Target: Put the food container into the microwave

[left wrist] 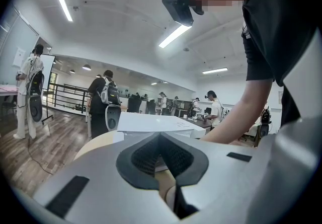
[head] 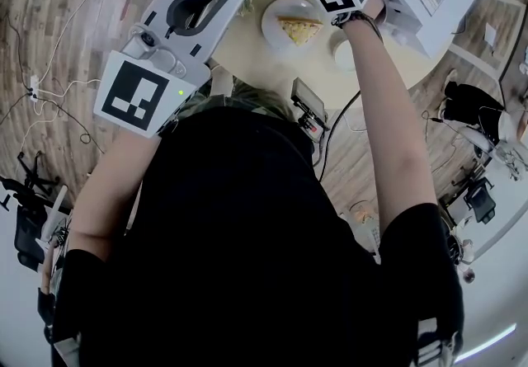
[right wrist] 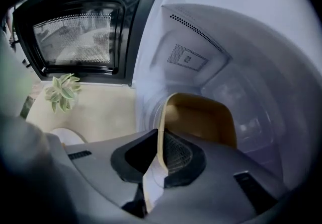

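Your right gripper is squeezed tight on the rim of the round food container. The container is tan inside and white outside. One jaw is inside the container and the other is outside, with the thin wall pinched between them. The container is inside the big white microwave, with the white walls all around it. You cannot see if its bottom sits on the microwave floor.

The black microwave door with its dotted window is swung wide open, to the left in the right gripper view. Under the door is the round, pale wooden table. A small green leafy plant stands on the table, just below the door. Closer to you is a white round plate with a yellow slice of food on it. The plate is near the container but does not touch it.

Your left gripper has its jaws pressed together at the tips, and nothing is between them. You hold it up over the near side of the table, beside the plate and away from the microwave. Your right arm reaches past it toward the microwave. Far behind, other people stand in a big bright room.
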### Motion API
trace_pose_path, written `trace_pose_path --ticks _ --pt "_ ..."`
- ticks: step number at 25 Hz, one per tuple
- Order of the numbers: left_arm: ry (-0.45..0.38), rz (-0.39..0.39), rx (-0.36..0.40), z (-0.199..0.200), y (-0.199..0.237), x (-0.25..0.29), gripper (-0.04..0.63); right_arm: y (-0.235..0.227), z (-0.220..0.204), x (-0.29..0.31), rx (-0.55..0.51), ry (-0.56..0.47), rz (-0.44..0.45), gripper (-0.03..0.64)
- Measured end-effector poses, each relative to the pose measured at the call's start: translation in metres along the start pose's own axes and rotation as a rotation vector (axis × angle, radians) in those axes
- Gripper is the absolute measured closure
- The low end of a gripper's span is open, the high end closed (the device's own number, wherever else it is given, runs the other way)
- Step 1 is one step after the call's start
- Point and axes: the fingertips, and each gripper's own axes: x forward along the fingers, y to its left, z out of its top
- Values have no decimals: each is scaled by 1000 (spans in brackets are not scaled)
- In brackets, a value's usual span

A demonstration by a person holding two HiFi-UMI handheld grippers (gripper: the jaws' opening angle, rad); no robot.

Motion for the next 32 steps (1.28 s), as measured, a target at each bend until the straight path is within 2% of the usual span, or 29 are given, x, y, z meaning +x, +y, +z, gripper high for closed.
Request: trace_pose_path --ticks 7,15,20,23,26,32 --pt "5 16 -2 -2 0 -8 575 -4 -9 13 -18 38 -46 568" --pt "-10 3 4 1 -11 -12 575 -7 -3 -15 -26 -42 -146 532" --pt "-25 -36 7 8 -20 -11 575 12 -14 -73 33 -96 -181 557" --pt "-43 -63 9 16 -26 -11 575 34 -14 -113 68 -135 -161 594" --pt "-61 -94 17 25 -33 -10 575 48 -12 -150 125 -174 -139 600" --pt "-92 -151 39 38 -44 -12 575 45 5 -230 285 -324 -208 601"
